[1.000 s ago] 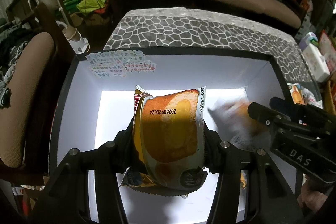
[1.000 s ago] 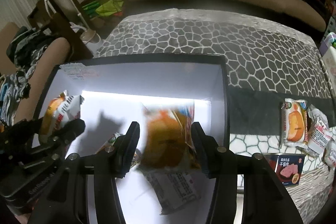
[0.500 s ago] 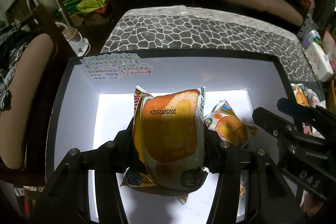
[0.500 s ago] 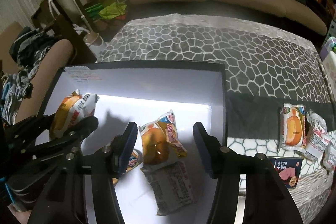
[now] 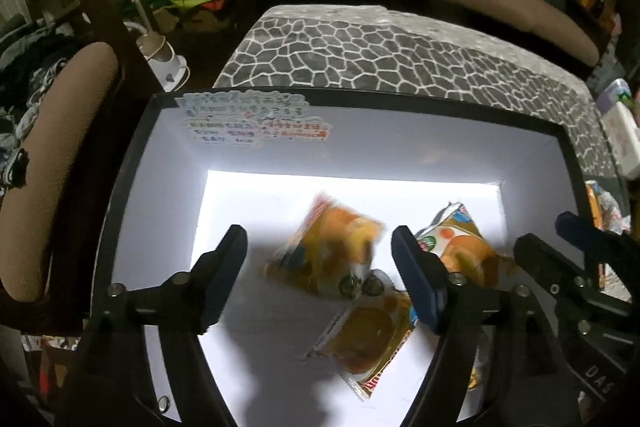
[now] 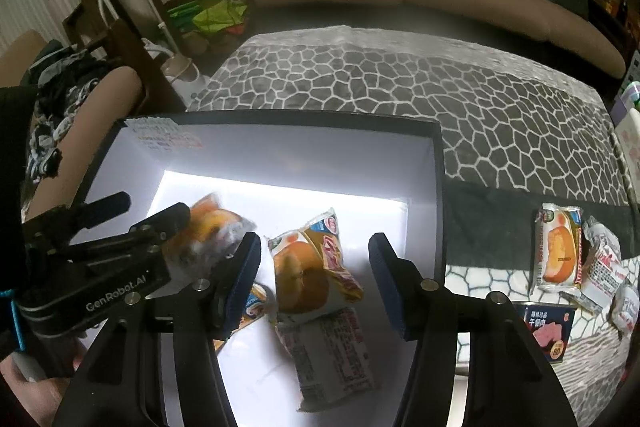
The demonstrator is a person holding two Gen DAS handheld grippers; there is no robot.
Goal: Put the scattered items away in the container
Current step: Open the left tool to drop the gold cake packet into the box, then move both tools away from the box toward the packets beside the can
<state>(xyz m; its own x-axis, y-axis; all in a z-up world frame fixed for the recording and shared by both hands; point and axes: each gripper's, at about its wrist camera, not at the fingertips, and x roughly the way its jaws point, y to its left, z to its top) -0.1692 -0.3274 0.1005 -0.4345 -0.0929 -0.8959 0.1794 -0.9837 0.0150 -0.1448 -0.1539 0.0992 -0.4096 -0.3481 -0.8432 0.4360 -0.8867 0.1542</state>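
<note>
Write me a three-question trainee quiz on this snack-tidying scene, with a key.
1. True or false: the left gripper is clamped on a snack packet.
2. Where does the blurred packet sit? A) in the box B) on the sofa C) on the floor
3. Fill in: the unsorted packets lie on the patterned ____, outside the box.

Key: 1 false, its jaws have just opened and the pads are clear of the packet; 2 A; 3 cloth.

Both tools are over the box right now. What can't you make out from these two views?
- Falling snack packet: motion-blurred in both views, print unreadable.
- Packet under the left tool: its finger covers part of the packet.
- Items on the table: frame edge crops the rightmost.
- Box sticker: text too small.
</note>
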